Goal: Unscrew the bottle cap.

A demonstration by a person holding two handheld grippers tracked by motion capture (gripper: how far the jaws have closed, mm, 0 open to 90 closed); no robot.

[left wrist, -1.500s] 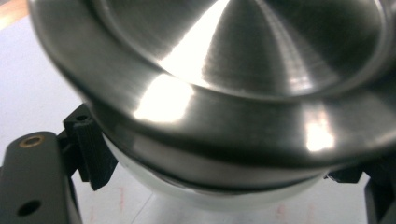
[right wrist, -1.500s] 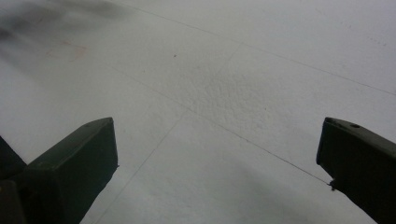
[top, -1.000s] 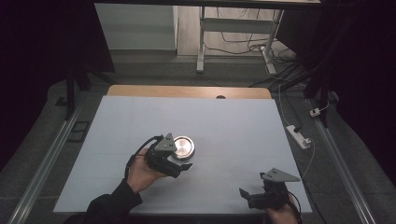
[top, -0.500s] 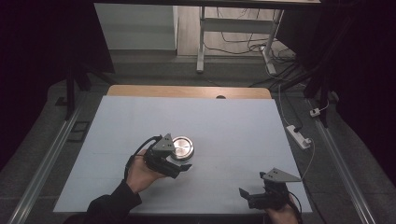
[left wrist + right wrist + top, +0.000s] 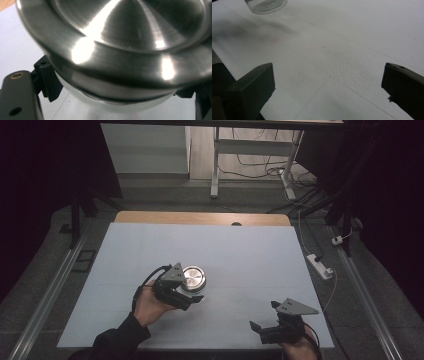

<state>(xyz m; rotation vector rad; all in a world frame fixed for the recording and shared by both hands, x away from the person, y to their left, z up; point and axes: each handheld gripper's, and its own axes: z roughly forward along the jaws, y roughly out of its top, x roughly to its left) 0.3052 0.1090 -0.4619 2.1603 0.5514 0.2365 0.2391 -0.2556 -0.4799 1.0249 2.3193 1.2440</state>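
Thing in hand: a short round jar with a brushed metal lid (image 5: pixel 193 277), standing upright on the white table (image 5: pixel 250 255), roughly mid-table, a bit toward the near edge & left of centre.

Left gripper (image 5: pixel 186 295) is on it. In the left gripper view the lid (image 5: pixel 130 45) sits right up against the camera, w/ a ribbed black finger (image 5: pixel 48 80) pressed to the jar's side just under the lid rim; the other finger is mostly off at the far right edge of that view. So fingers look closed onto the jar body below the lid, one per side – a grip, not a hover. Can't tell if the base is lifted or resting on the table.

Right gripper (image 5: pixel 265 327) sits by the near-right corner of the table, well apart from the jar. Its fingers (image 5: pixel 252 87) are spread wide w/ nothing between them, just bare table. The jar's glass base (image 5: pixel 265 5) shows at the top-left of the right gripper view, i.e. ahead & off to that gripper's left.

Key relation: jar axis is vertical, lid faces up, left hand has the body from the near-left side. Lid top & right flank are free, so the right gripper would likely need to travel left and forward across the table to reach the lid.
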